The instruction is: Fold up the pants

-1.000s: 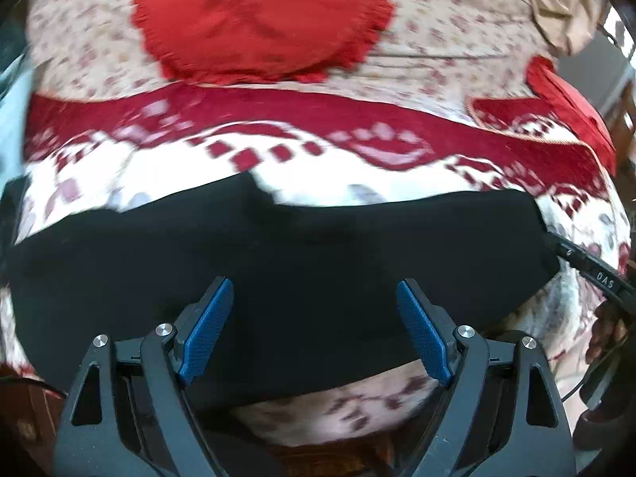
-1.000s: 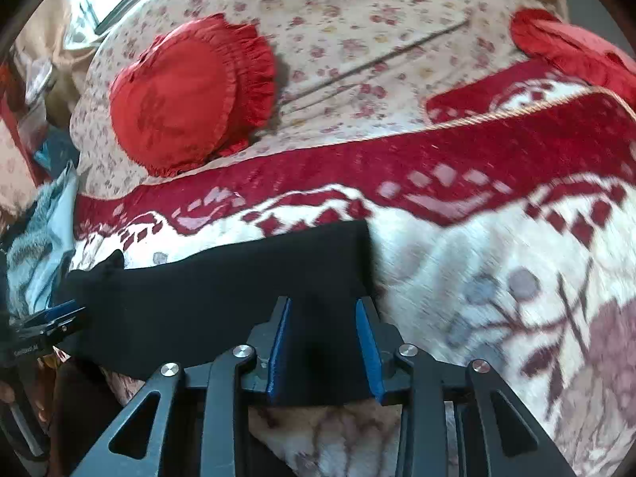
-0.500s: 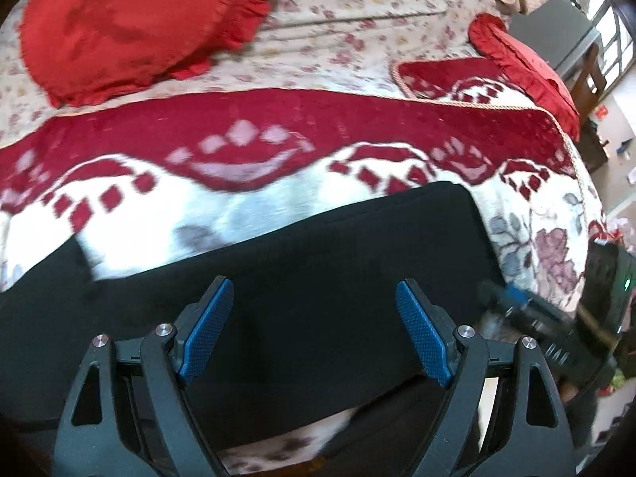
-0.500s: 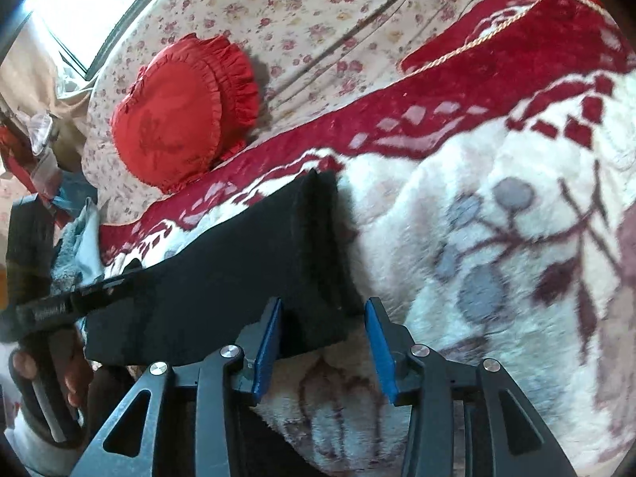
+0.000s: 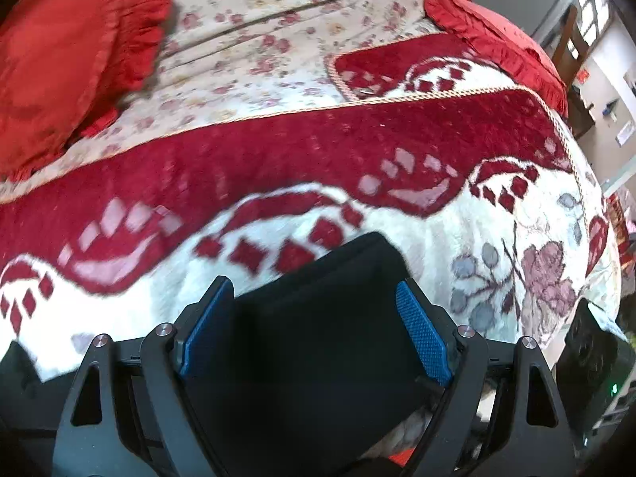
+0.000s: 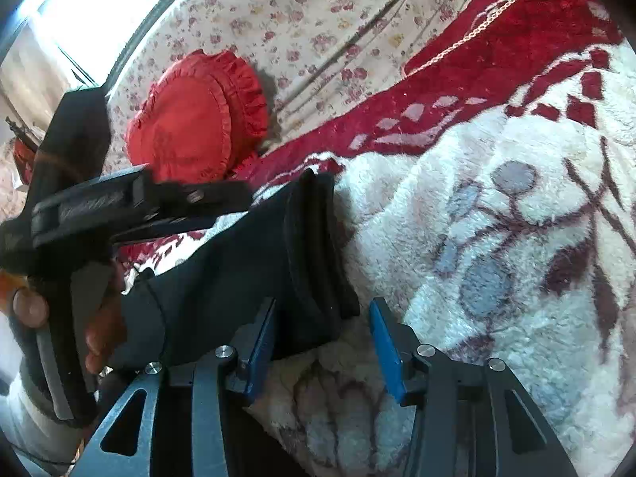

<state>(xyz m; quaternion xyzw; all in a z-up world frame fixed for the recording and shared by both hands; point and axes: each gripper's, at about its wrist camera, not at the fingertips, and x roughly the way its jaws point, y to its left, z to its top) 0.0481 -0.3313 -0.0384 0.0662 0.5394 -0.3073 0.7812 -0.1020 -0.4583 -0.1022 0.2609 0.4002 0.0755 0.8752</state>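
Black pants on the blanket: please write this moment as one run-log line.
black pants folded, on blanket | left tool open over pants | right tool open at stacked edge

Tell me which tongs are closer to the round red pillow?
Left. The left tongs hover right beside the round red pillow, above the black pants. The right tongs sit farther back, at the pants' folded end.

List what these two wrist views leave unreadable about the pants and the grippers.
- Left wrist view: the near part of the black pants is cut off by the bottom edge and covered by the left gripper.
- Right wrist view: the far end of the pants is hidden behind the left gripper and the hand holding it.
- Right gripper: whether its open fingers touch the cloth is unclear.
- Fold layers: black on black, uncountable.
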